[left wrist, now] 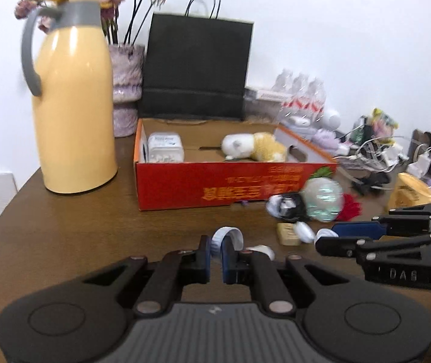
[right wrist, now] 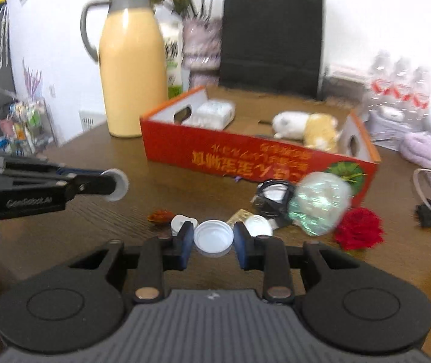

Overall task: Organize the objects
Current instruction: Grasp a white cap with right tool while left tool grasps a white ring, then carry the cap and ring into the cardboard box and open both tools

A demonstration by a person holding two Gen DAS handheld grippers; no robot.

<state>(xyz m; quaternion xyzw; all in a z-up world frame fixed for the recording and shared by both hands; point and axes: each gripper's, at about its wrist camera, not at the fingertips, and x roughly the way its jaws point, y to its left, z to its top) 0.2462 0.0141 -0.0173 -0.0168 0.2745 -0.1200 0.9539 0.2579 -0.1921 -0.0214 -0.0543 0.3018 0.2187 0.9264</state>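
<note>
On the left wrist view we see the left tongs [left wrist: 215, 252] closed on a white bottle cap [left wrist: 226, 236], held on edge between the blue pads above the brown tabletop [left wrist: 79, 227]. Behind it stands the red cardboard box [left wrist: 215, 186], open, with a plush toy [left wrist: 253, 148] and a white container [left wrist: 165, 148] inside. A yellow thermos jug [left wrist: 73, 96] stands left of the box, a black paper bag [left wrist: 197, 66] behind it. From the right edge the right tongs [left wrist: 325, 237] reach in low over loose white caps [left wrist: 304, 232]. On the right wrist view we note the right tongs [right wrist: 213, 239] with a second white cap [right wrist: 213, 237] lying open side up between the pads; whether the pads press on it we cannot tell. More caps [right wrist: 257, 225] lie just beyond, near a crumpled clear wrapper [right wrist: 321, 205] and a red rose [right wrist: 359, 228]. At left, the left tongs [right wrist: 111, 184] grip their cap [right wrist: 118, 185] above the tabletop [right wrist: 109, 211].
</note>
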